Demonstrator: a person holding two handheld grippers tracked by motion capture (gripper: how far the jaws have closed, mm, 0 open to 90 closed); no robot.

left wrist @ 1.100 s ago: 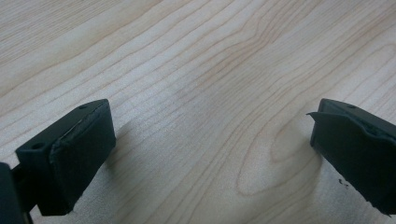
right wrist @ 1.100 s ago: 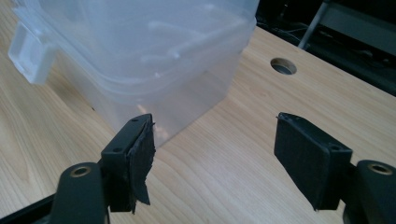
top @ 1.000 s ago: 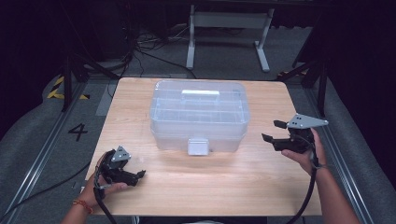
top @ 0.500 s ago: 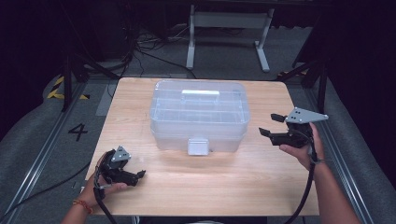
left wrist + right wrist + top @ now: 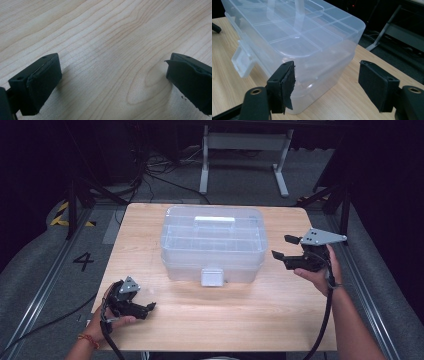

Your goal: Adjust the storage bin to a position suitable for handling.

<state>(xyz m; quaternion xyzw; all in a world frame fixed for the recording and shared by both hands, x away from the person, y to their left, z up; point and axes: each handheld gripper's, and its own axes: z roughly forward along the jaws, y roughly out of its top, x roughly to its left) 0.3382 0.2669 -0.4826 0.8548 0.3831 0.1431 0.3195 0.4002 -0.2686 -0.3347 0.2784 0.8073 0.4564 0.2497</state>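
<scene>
A clear plastic storage box (image 5: pixel 212 242) with a white handle on its lid and a latch (image 5: pixel 211 276) on its front wall stands in the middle of the wooden table (image 5: pixel 210 330). My right gripper (image 5: pixel 281 247) is held off the table just right of the box, open and pointing at its right end. In the right gripper view the box corner (image 5: pixel 312 50) sits close ahead of the open right gripper (image 5: pixel 327 80). My left gripper (image 5: pixel 148 309) rests low at the front left, open. The left gripper (image 5: pixel 112 75) has bare wood between its pads.
The table's front edge runs just behind both hands. A metal stand (image 5: pixel 245 150) and cables lie on the dark floor beyond the far edge. Rails run along both sides of the table.
My right gripper has moved left, closer to the box's right end. The left gripper and the box have stayed put.
</scene>
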